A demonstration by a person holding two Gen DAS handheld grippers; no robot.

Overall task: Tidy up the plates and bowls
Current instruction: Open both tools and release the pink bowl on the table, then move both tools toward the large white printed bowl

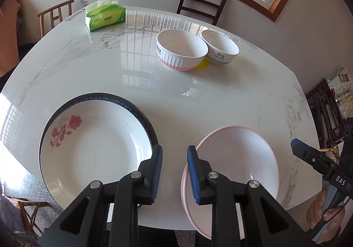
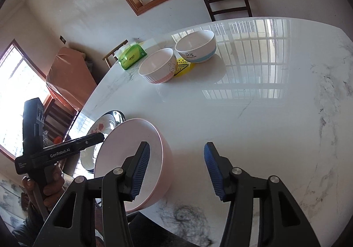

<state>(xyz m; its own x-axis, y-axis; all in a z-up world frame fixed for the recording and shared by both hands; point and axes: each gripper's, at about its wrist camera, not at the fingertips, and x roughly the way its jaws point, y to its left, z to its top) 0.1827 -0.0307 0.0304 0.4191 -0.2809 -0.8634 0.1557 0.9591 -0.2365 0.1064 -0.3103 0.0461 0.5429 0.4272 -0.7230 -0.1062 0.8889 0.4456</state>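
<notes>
Reading "Dog" on the blue-banded bowl (image 1: 220, 49), the left wrist view counts two empty bowls, with the pink-striped bowl (image 1: 182, 52) touching it, and two plates: rose plate (image 1: 94, 147), pink plate (image 1: 238, 165). The left tool (image 1: 174, 172) is apart over the worktop (image 1: 110, 66). In the right wrist view "GenRobot.AI" marks the left tool; the right tool (image 2: 176, 172) is apart beside the pink plate.

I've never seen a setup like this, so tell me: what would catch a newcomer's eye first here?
Probably the left gripper, its black arms and blue pads open over the near edge of the marble table. It hangs between a rose-painted plate stacked on a dark-rimmed one and a pink-rimmed plate. Farther back, a ribbed pink bowl and a blue-banded bowl stand side by side, with a green tissue pack beyond.
</notes>
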